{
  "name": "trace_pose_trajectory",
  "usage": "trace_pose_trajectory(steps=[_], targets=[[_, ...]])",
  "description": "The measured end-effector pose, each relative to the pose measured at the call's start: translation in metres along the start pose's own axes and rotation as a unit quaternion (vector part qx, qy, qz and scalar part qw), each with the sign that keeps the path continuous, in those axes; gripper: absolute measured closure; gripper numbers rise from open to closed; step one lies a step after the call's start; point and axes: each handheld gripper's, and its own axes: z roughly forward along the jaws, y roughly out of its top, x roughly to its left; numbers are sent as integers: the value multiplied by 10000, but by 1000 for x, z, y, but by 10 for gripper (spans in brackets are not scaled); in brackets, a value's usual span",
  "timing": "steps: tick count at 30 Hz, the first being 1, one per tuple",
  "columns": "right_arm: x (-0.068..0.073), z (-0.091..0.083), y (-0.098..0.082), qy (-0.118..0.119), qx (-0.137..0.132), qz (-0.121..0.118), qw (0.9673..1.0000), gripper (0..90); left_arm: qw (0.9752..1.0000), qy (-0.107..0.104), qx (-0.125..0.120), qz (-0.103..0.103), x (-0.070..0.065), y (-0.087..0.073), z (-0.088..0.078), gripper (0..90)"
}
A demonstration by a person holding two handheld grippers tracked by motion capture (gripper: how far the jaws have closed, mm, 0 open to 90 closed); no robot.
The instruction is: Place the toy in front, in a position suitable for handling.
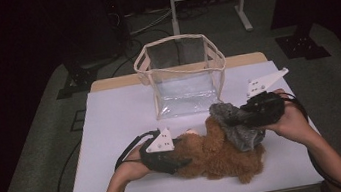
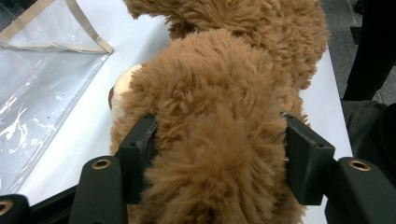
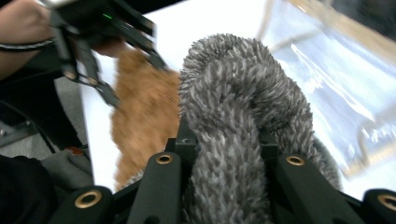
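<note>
1. A clear plastic bag point(image 1: 183, 74) with cream trim stands upright and open-topped toward the far edge of the table point(image 1: 112, 129), about midway along it; through its see-through walls nothing can be seen inside.
2. A brown plush toy point(image 1: 217, 152) lies on the white table top near the near edge, right of the middle, well clear of the bag.
3. A grey plush toy point(image 1: 235, 124) lies against the brown one's right side, between it and the bag's near right corner.
4. The left gripper point(image 1: 179, 155) is clamped on the brown plush toy at its left end. The left gripper view has fur bulging between the two black jaws, both pads pressed into it.
5. The right gripper point(image 1: 244, 116) is closed tight on the grey plush toy. In the right gripper view the grey pile is squeezed into a narrow waist between the jaws.
6. The brown toy's body lies between the two grippers.
7. The left gripper view adds a pale patch point(image 2: 122, 84) on the brown toy's left side and the bag's flat wall point(image 2: 42, 93) just beside it.
8. The right gripper view, somewhat blurred, has the left gripper point(image 3: 93, 51) and its hand point(image 3: 21, 32) beyond the brown fur, with the bag point(image 3: 336, 84) off to the right.
</note>
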Motion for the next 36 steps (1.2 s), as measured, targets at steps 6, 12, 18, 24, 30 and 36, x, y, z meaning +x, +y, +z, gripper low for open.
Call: trace_pose_trajectory(steps=[6, 12, 18, 24, 30, 36], targets=[[23, 36, 28, 288, 244, -509, 9980, 701, 9999, 34, 48, 86, -2, 2, 0, 372], [18, 73, 23, 232, 883, -573, 9942, 701, 9997, 60, 101, 213, -6, 3, -1, 368], [0, 57, 3, 161, 977, -264, 9947, 703, 9998, 68, 51, 164, -4, 2, -1, 364], [-9, 32, -13, -47, 971, 11, 9953, 700, 9998, 65, 65, 166, -5, 2, 0, 364], [-15, 29, -14, -174, 904, 62, 9957, 697, 9998, 48, 76, 194, -5, 2, -1, 363], [-33, 37, -30, -114, 884, 399, 9952, 696, 9998, -6, 52, 179, -4, -2, -3, 358]])
